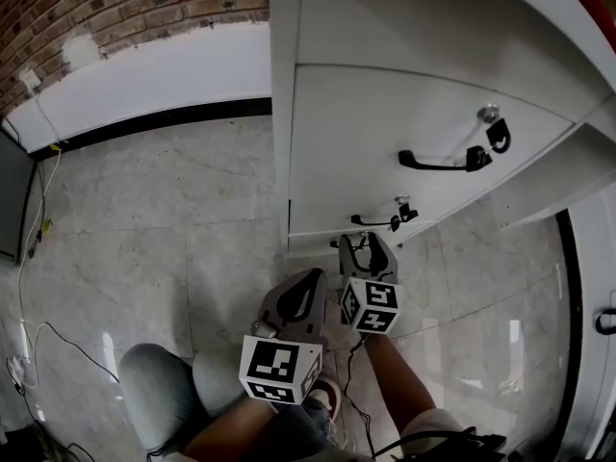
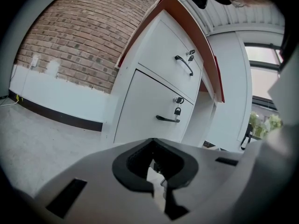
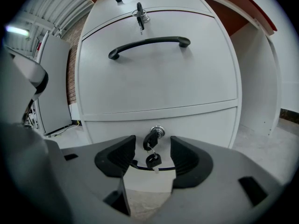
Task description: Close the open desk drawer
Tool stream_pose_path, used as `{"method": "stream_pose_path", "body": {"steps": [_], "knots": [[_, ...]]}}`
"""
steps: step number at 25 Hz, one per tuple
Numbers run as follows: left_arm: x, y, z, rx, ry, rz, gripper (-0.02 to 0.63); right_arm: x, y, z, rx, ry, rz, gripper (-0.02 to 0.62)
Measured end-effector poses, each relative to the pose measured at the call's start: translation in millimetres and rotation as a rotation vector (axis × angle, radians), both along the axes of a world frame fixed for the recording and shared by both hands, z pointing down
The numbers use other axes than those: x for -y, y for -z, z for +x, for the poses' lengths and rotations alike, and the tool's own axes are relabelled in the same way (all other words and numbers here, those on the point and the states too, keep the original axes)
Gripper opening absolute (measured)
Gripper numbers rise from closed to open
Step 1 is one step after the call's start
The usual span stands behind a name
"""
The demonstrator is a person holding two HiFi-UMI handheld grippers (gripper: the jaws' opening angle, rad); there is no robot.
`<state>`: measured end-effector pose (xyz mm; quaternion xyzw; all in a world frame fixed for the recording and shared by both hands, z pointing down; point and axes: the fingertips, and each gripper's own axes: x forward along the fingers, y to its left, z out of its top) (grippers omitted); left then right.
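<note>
Left gripper (image 1: 310,279) nearest, jaws together, empty. Right gripper (image 3: 149,157) jaws apart, flanking key (image 3: 153,160) and handle (image 1: 373,221) of bottom drawer (image 3: 205,129).

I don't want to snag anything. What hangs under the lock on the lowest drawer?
A key dangles on a ring below the lock, between the right gripper's open jaws. Under it runs the black handle; its ends are covered by the jaws.
</note>
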<state>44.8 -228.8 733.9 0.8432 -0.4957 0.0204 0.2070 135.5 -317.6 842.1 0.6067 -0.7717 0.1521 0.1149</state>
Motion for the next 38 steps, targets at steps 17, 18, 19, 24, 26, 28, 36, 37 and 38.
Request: {"method": "stream_pose_path", "body": {"steps": [17,18,19,24,26,28,36,37,38], "knots": [[1,2,-1,-0.003,0.02,-0.003,0.009,-9,22,7,0.04,-0.023,0.049,0.221],[2,1,-2,-0.006,0.023,-0.003,0.008,-12,25,8,0.034,-0.026,0.058,0.221],[3,1,-2,-0.006,0.025,-0.002,0.008,-15,29,11,0.026,-0.034,0.07,0.221],[6,-1,3,0.003,0.016,0.0,0.008,-41,55,31,-0.021,-0.094,0.175,0.217],[6,-4,5,0.017,0.009,0.004,0.009,-51,57,39,-0.015,-0.111,0.179,0.176],[8,-6,10,0.035,-0.005,0.016,0.008,-59,56,48,-0.007,-0.133,0.167,0.111],[14,-13,40,0.047,-0.077,0.007,0.008,-75,47,64,0.0,-0.155,0.084,0.0],[13,-12,43,0.048,-0.085,0.007,0.008,-76,45,63,0.002,-0.151,0.07,-0.002],[12,-12,45,0.047,-0.093,0.006,0.008,-76,42,62,0.005,-0.147,0.054,-0.002]]}}
